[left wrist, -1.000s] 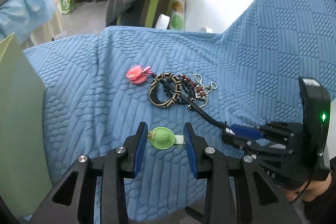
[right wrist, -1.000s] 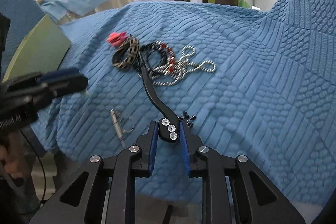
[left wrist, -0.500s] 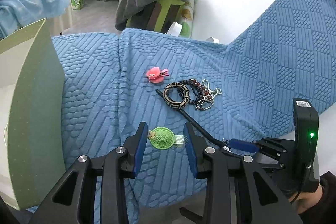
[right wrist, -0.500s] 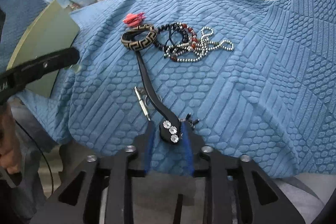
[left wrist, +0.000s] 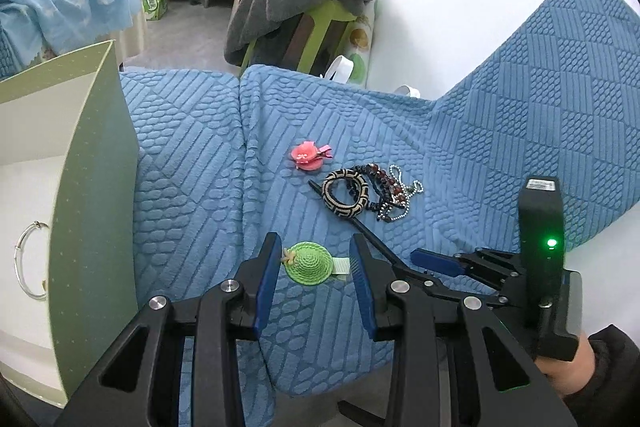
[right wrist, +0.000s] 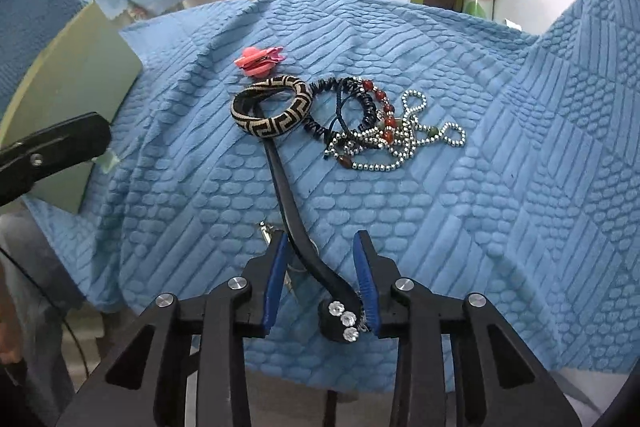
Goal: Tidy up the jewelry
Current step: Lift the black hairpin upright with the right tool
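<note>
My left gripper [left wrist: 316,241] is shut on a green hat-shaped hair clip [left wrist: 310,263], held above the blue quilted cover [left wrist: 192,187]. My right gripper [right wrist: 321,239] straddles the rhinestone end of a black headband [right wrist: 288,195]. Its jaws are closing; the band leans on the right pad and stands clear of the left one. The band's far end runs through a black-and-beige patterned bangle [right wrist: 276,107]. Beside the bangle lies a tangle of bead necklaces and bracelets [right wrist: 384,135], with a pink flower clip [right wrist: 258,61] beyond it.
An open green box [left wrist: 92,187] stands at the left edge of the cover, with a silver bangle [left wrist: 24,267] inside. A small silver clip [right wrist: 266,229] lies by my right gripper's left finger. A clothes-covered green stool [left wrist: 320,23] stands behind, and the cover's front edge drops off below both grippers.
The left gripper carried the hat clip leftward, bringing the green box into view. The right gripper's jaws stand wider around the headband's end, which has been drawn toward the front edge.
</note>
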A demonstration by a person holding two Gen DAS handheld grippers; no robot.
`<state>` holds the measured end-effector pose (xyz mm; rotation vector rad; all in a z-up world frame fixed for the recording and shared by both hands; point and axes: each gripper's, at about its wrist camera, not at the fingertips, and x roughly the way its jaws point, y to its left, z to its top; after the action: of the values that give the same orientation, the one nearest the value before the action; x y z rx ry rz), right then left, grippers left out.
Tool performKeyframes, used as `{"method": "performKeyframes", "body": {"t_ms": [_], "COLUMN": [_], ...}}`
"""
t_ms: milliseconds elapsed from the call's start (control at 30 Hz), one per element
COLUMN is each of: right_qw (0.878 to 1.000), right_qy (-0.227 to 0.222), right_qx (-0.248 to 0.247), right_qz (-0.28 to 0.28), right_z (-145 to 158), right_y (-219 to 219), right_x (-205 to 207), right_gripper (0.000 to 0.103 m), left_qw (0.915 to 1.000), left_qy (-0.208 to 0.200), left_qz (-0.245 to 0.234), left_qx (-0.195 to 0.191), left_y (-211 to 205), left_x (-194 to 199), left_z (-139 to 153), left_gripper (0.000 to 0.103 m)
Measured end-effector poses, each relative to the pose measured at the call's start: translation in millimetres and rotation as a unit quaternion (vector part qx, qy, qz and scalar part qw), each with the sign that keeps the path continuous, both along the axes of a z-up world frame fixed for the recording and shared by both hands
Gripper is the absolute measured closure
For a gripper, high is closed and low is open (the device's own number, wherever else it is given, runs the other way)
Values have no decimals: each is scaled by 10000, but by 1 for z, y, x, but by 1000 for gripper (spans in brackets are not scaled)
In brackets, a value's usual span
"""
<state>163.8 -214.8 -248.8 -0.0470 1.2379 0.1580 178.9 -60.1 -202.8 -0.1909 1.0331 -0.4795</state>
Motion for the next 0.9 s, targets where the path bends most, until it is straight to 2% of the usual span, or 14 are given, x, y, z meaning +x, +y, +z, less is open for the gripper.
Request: {"method": "performKeyframes", "body": {"t_ms": [200, 333, 633, 900], "right_qw": [10000, 9997, 9992, 9959], "right_qy": [-30, -86, -306, -465], "right_qx": [-7, -163, 221, 686], "right_qz": [52, 152, -146, -365], "right_z": [-3, -2, 17, 45], "right_y": [4, 13, 5, 0], "right_x": [6, 4, -1, -3], "right_gripper": [91, 97, 97, 97], "left_qw": [10000, 10000, 9998, 9999], "left_qy": [18, 27, 138, 28], "left_qz": [32, 37, 100, 106], "left_qx": [-39, -29, 39, 30], "left_y": [6, 8, 6, 0], "left_x": [0, -1, 2, 0], "left_z": [-1, -3, -10, 7], "left_gripper": [68, 68, 68, 68]}}
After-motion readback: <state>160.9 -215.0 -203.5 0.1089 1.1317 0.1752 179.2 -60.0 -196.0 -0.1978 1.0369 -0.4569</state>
